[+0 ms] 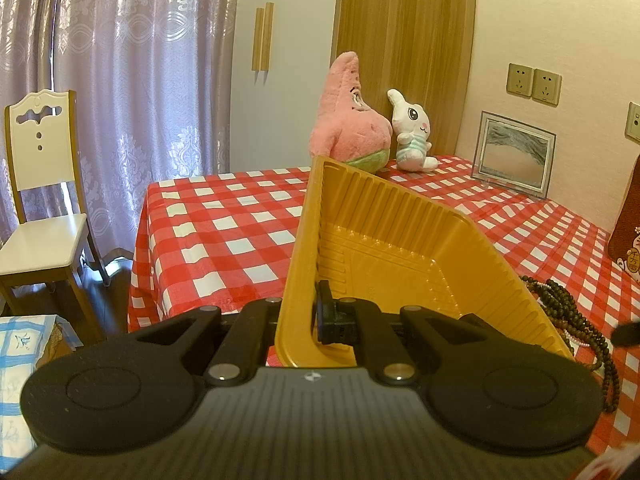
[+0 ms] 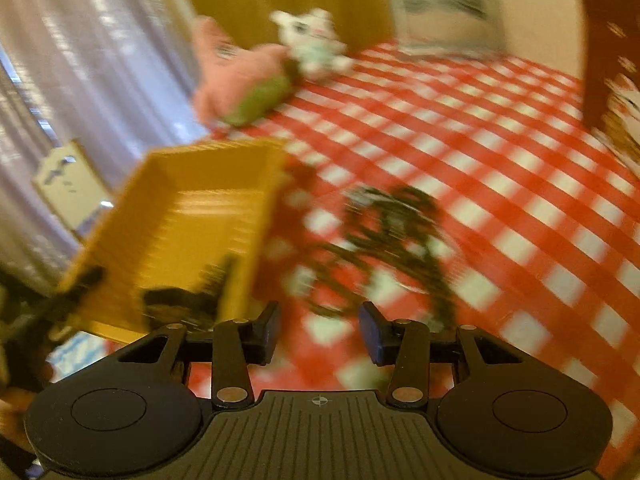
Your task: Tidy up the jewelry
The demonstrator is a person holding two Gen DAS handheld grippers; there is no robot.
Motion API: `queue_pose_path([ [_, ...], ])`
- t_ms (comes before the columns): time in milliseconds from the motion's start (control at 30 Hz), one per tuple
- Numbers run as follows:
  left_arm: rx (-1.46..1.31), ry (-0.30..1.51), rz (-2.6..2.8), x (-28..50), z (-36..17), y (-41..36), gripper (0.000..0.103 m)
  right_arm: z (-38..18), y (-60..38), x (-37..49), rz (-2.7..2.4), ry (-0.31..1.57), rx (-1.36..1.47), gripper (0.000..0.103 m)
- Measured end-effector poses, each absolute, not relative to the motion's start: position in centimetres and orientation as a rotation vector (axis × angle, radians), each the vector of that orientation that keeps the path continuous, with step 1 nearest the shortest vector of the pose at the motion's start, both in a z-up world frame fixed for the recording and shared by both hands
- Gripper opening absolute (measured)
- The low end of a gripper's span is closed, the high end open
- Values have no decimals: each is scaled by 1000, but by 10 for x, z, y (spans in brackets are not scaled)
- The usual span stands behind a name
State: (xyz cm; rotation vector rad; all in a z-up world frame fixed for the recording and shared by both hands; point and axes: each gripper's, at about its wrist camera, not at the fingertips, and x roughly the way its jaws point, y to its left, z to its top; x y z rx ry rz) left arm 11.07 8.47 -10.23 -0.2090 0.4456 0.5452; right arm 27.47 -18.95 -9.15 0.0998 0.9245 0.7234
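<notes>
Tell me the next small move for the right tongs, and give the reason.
Probably ease the right tongs down and forward onto the dark bead strands. Their jaws stand open with nothing between them, and the beads lie on the checked tablecloth just ahead. The left tongs already hold the yellow tray by its wall, tilted beside the beads, ready to receive them.

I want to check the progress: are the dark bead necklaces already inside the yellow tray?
No, the dark bead necklaces lie on the checkered tablecloth beside the yellow tray, which is bare inside.

The red bag (image 1: 626,240) at the table's right edge bears Chinese characters, too small to read surely.
</notes>
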Motion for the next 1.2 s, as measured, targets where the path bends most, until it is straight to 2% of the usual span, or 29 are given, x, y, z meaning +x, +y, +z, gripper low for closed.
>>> queue_pose_path([
  [300, -204, 448, 545, 111, -104, 85, 5, -119, -220, 287, 618, 977, 52, 44],
  [833, -205, 447, 545, 111, -104, 85, 5, -121, -183, 297, 700, 939, 52, 44],
  [900, -205, 447, 546, 111, -104, 85, 5, -123, -176, 302, 686, 937, 57, 41],
  [967, -206, 447, 545, 111, -104, 85, 5, -126, -170, 309, 665, 951, 58, 26],
  [1200, -205, 446, 545, 111, -104, 85, 5, -135, -149, 322, 603, 961, 32, 22],
])
